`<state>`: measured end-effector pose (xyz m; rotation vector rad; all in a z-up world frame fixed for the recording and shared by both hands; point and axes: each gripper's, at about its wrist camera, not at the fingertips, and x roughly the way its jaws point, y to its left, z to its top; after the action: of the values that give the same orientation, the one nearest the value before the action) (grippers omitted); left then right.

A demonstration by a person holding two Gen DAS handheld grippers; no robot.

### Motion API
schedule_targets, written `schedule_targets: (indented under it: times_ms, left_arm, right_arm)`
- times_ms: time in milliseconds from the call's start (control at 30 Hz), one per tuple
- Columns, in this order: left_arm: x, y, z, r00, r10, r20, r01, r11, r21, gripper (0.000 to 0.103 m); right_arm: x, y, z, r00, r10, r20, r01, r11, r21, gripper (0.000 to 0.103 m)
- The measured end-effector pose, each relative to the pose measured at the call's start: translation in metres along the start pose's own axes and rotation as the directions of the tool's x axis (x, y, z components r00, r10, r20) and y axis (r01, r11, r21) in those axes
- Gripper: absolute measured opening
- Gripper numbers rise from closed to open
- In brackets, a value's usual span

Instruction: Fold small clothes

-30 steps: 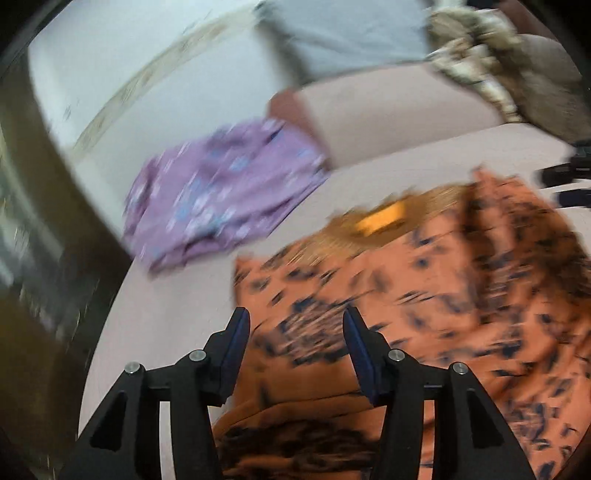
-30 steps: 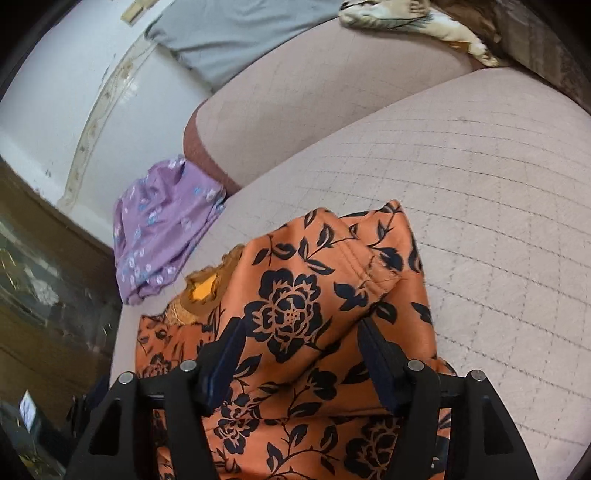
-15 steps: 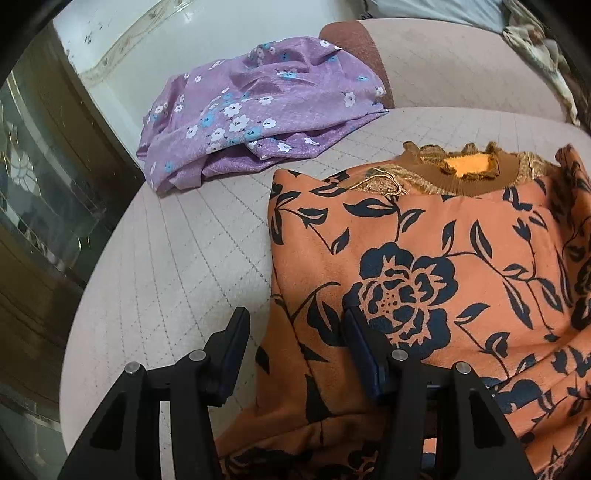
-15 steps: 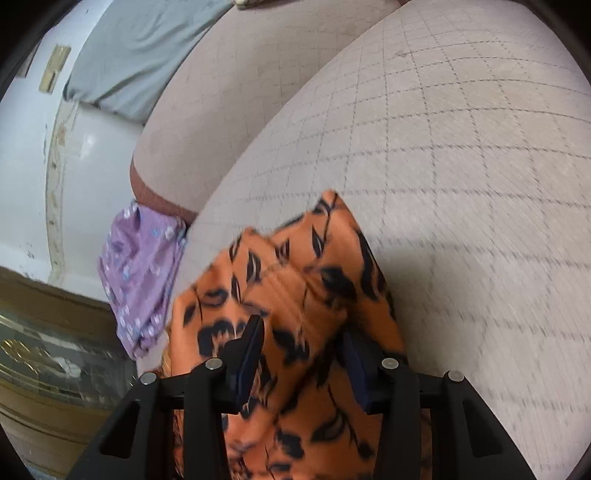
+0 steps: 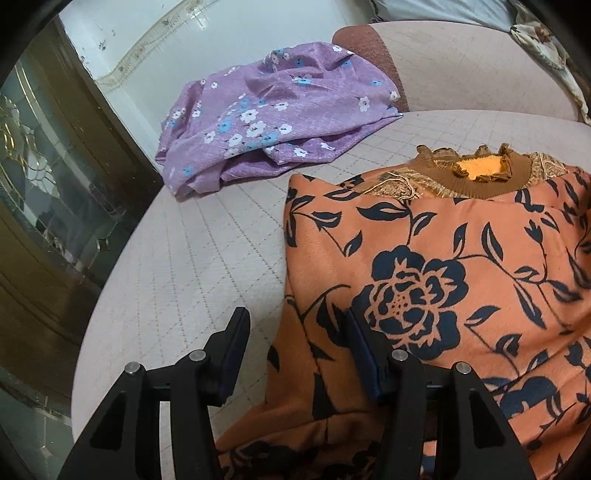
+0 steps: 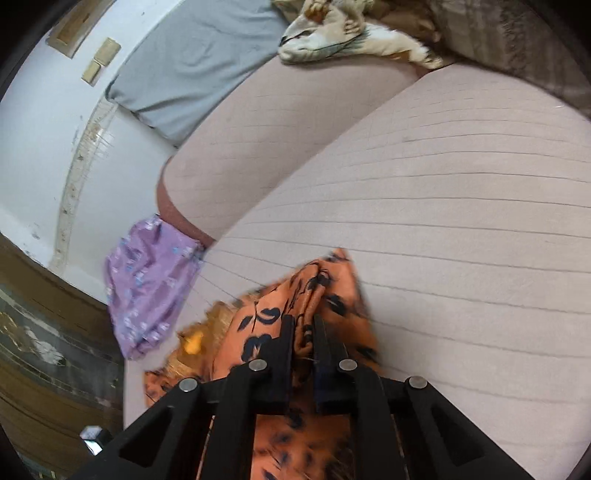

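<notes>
An orange top with a dark blue flower print [image 5: 443,277] lies spread on the sofa seat [image 5: 192,266], its brown ruffled collar [image 5: 476,173] at the far side. My left gripper [image 5: 295,314] is open at the top's left edge; one finger hovers over the print, the other over bare seat. In the right wrist view the same orange top [image 6: 332,284] is bunched into a ridge. My right gripper [image 6: 303,321] has its jaws closing tight on that fold, pads pressing the fabric.
A crumpled purple floral cloth [image 5: 273,110] sits at the seat's far left corner against the sofa back [image 5: 461,66]. A grey pillow [image 6: 195,62] and a patterned cloth [image 6: 340,33] rest along the back. A glass-fronted cabinet [image 5: 44,184] stands left of the sofa.
My right gripper went from wide open over the orange top to clamped on a gathered fold of it. The left gripper swung in to the top's left edge, then held still.
</notes>
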<state>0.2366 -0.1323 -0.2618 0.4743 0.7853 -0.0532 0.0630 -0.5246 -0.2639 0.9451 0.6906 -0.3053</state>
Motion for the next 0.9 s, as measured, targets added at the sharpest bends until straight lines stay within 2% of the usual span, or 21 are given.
schedule_targets:
  times_ms: [33, 100, 167, 233, 267, 300, 367, 400, 467, 500, 567, 667, 733, 833, 900]
  left_arm:
    - [-0.001, 0.000, -0.002, 1.000, 0.013, 0.003, -0.013, 1.000, 0.005, 0.056]
    - [-0.003, -0.002, -0.006, 0.999, 0.044, 0.006, -0.044, 0.999, 0.019, 0.056]
    - [-0.005, -0.005, -0.011, 0.997, 0.076, 0.018, -0.077, 0.996, 0.046, 0.056]
    - [-0.008, -0.010, -0.018, 0.992, 0.122, 0.034, -0.124, 0.989, 0.083, 0.056]
    - [-0.010, -0.012, -0.021, 0.989, 0.139, 0.041, -0.143, 0.985, 0.099, 0.056]
    - [-0.011, -0.013, -0.022, 0.988, 0.148, 0.044, -0.152, 0.983, 0.106, 0.056]
    - [-0.015, -0.011, -0.021, 0.988, 0.148, 0.047, -0.152, 0.984, 0.096, 0.056]
    - [-0.017, -0.008, -0.020, 0.990, 0.136, 0.048, -0.139, 0.987, 0.075, 0.054]
    - [-0.021, 0.000, -0.016, 0.992, 0.115, 0.053, -0.117, 0.993, 0.024, 0.054]
    - [-0.021, 0.003, -0.013, 0.991, 0.116, 0.059, -0.117, 0.993, 0.004, 0.053]
    - [-0.023, 0.014, -0.007, 0.990, 0.117, 0.077, -0.114, 0.992, -0.045, 0.053]
    - [-0.018, 0.035, 0.006, 0.995, 0.053, 0.079, -0.044, 0.993, -0.113, 0.055]
    - [-0.012, 0.042, 0.012, 0.997, 0.012, 0.072, -0.002, 0.991, -0.136, 0.072]
    - [-0.002, 0.060, 0.023, 0.997, -0.003, 0.073, 0.016, 0.983, -0.182, 0.080]
    - [0.008, 0.078, 0.028, 0.997, -0.055, 0.051, 0.065, 0.970, -0.235, 0.081]
  right_arm:
    - [0.000, -0.006, -0.003, 0.999, -0.029, -0.031, 0.029, 1.000, 0.000, 0.008]
    - [0.012, -0.018, -0.012, 0.984, -0.099, -0.151, 0.097, 0.995, -0.018, 0.009]
    - [0.026, -0.029, -0.020, 0.949, -0.178, -0.262, 0.171, 0.984, -0.050, 0.014]
    - [0.023, -0.040, -0.022, 0.943, -0.155, -0.294, 0.157, 0.987, -0.018, 0.021]
    - [0.018, -0.042, -0.019, 0.940, -0.172, -0.296, 0.174, 0.985, -0.020, 0.029]
    - [0.012, -0.043, -0.015, 0.941, -0.189, -0.279, 0.190, 0.981, -0.024, 0.030]
    - [-0.004, -0.043, -0.006, 0.956, -0.226, -0.186, 0.224, 0.974, -0.032, 0.031]
    - [-0.013, -0.041, -0.001, 0.967, -0.224, -0.125, 0.222, 0.975, -0.030, 0.032]
    - [-0.016, -0.030, 0.004, 0.983, -0.166, -0.083, 0.163, 0.986, -0.040, 0.034]
    - [-0.013, -0.021, 0.004, 0.987, -0.134, -0.087, 0.129, 0.990, -0.060, 0.034]
    - [-0.007, 0.000, 0.001, 0.990, -0.121, -0.073, 0.113, 0.987, -0.113, 0.034]
    - [0.006, 0.026, -0.007, 0.989, -0.132, -0.070, 0.118, 0.977, -0.179, 0.034]
    - [0.017, 0.035, -0.013, 0.987, -0.132, -0.092, 0.112, 0.974, -0.197, 0.034]
    - [0.027, 0.038, -0.025, 0.983, -0.139, -0.123, 0.109, 0.969, -0.222, 0.034]
    - [0.031, 0.036, -0.032, 0.979, -0.150, -0.141, 0.112, 0.963, -0.247, 0.034]
